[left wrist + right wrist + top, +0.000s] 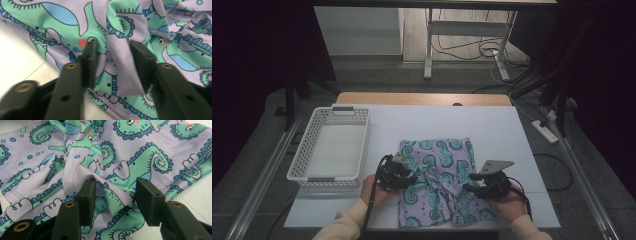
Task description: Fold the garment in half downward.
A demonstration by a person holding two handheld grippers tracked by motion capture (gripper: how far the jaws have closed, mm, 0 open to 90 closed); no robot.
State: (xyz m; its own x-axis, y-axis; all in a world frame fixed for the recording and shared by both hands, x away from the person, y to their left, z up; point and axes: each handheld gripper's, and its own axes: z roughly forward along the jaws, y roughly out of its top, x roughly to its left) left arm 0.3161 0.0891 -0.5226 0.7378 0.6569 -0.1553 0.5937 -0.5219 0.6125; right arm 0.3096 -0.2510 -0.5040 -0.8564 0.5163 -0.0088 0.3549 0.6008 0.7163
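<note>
- White board over a wooden table carries the work, in a dim room with cables on a grey floor
- Left gripper stands at the left edge of the seahorse-print garment; in the left gripper view a raised fold of cloth lies between its part-spread jaws, and I cannot tell whether the pads press it
- Right gripper stands on the garment's right side, jaws half spread around a ridge of cloth, right pad apart from it
- Judged step: gathering the garment, bunched at the table's near middle, for a fold or lift
- Next move calls for both pairs of jaws to pinch firmly before any pull
- Empty white basket stands to the left, apart from the garment
</note>
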